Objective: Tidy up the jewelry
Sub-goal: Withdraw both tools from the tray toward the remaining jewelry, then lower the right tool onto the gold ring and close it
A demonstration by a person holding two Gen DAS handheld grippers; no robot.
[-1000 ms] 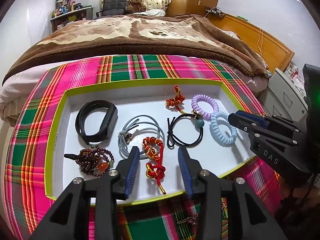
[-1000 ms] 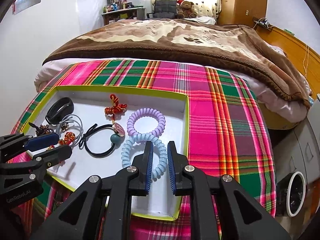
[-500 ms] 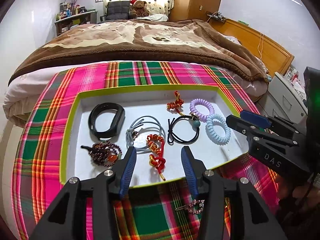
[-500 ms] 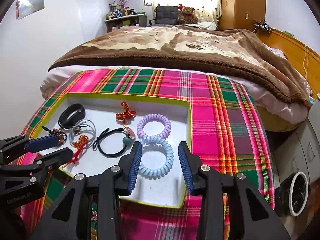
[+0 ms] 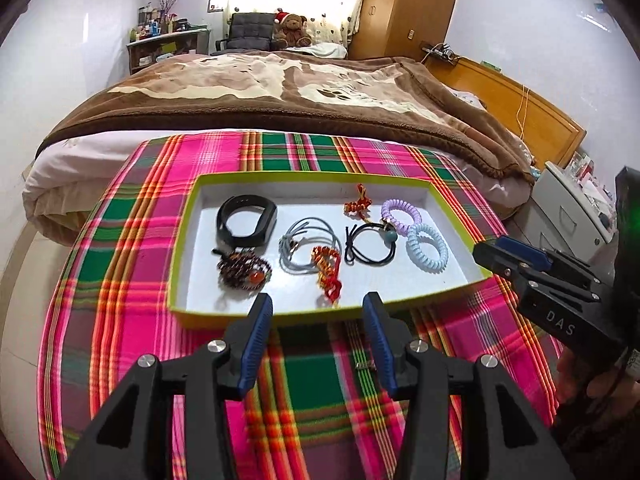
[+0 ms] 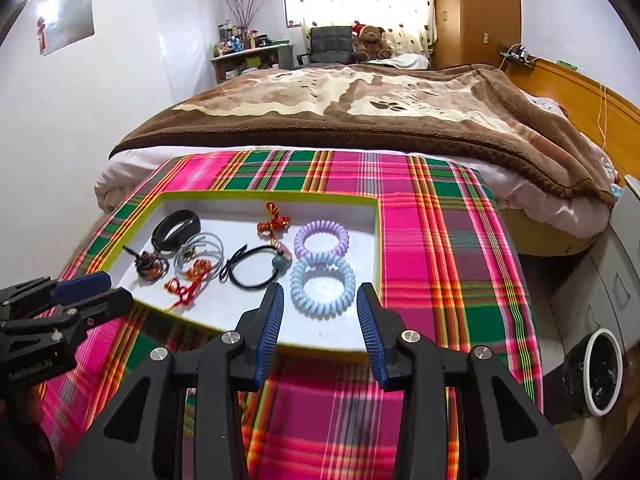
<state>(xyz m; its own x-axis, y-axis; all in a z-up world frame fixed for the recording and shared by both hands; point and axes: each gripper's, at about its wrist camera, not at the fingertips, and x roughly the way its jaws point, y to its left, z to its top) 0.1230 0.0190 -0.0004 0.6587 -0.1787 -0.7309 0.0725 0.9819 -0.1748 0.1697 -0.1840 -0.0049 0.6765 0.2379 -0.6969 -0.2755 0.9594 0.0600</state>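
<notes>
Shallow white tray with lime-green rim sits on plaid cloth, all jewelry inside it. Along tray's far side: black wristband, red knot charm, lilac coil hair tie. Nearer tray's front rim: dark bead bracelet, grey cord ties, red-orange knotted cord, black elastic with teal bead, pale blue coil hair tie.

Left gripper at tray's front rim, jaws wide, just been opening, nothing between.

Right gripper at tray's front right corner, jaws wide, empty, blue coil lying just beyond fingertips.
</notes>
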